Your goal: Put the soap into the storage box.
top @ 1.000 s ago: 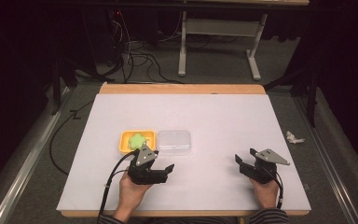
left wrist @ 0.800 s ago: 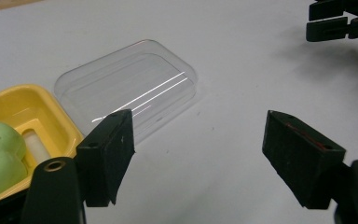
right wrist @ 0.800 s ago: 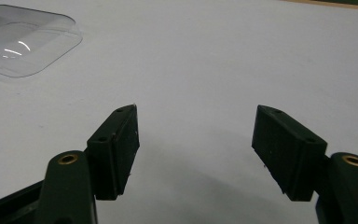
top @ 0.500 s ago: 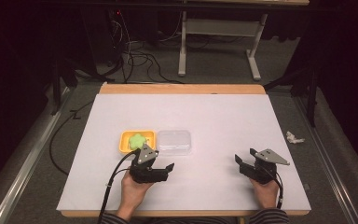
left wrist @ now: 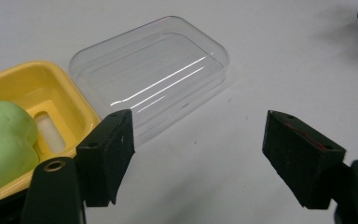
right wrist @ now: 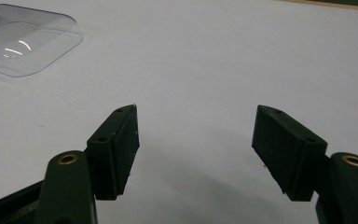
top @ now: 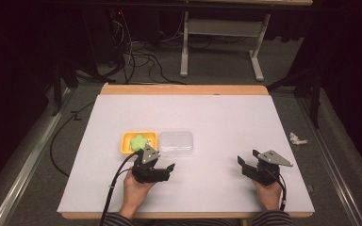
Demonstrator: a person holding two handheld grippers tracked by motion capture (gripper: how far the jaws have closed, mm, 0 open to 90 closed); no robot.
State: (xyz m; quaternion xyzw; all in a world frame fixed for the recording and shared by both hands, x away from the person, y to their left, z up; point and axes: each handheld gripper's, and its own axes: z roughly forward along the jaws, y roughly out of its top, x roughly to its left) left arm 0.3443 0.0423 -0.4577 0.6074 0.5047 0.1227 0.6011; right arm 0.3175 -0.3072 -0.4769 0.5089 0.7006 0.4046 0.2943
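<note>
While both hands remain where they were a second ago, the left tongs (top: 162, 170) wait open just short of the clear lid (left wrist: 151, 74), which lies on the surface (top: 217, 122) touching the yellow soap dish (top: 128, 141); the right tongs (top: 248, 162) sit open, well apart. No grasp has begun.
</note>
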